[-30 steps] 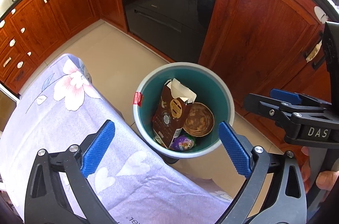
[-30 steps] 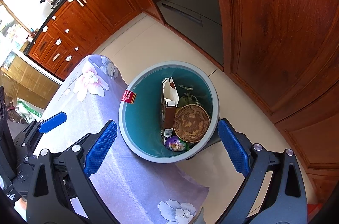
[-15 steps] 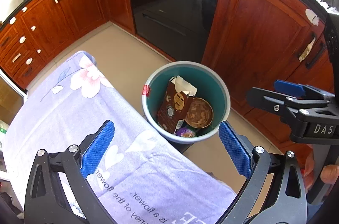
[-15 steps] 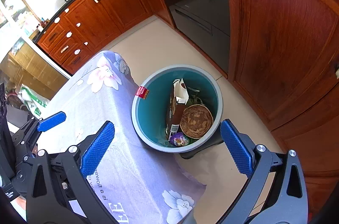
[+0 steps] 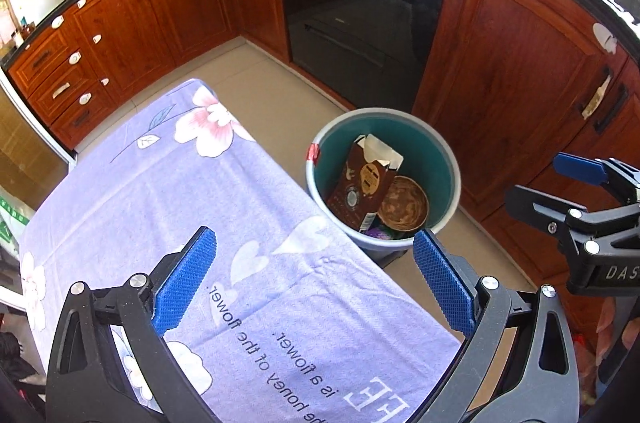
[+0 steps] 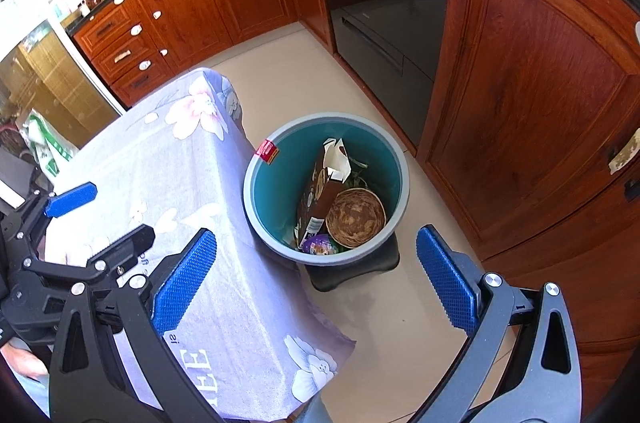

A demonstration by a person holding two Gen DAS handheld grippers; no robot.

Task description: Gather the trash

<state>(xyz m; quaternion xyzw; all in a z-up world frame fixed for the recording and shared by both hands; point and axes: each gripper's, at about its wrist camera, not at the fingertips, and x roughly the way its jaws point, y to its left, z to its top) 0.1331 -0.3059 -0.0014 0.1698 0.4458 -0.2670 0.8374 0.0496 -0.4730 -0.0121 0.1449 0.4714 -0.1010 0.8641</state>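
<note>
Vs 1 s ago you've pulled both cams back & up: more of the desk w/ its lilac flower cloth shows now, incl. printed text near you, and the bin looks smaller & farther off.

Left to right: your left hand-held gripper hangs over the desk's near end, jaws wide apart, nothing between the blue pads. The desk top looks bare of trash.

Just past the desk's right edge, on the floor, stands the teal bin w/ a red tag on its rim. Inside, same as before: a brown carton upright w/ torn white top, a round woven bowl leaning beside it, a small purple wrapper at the bottom.

Your right hand-held gripper is over the floor btw desk edge & cabinet doors, just short of the bin, also spread wide, empty. Oven & wood cabinets behind.
</note>
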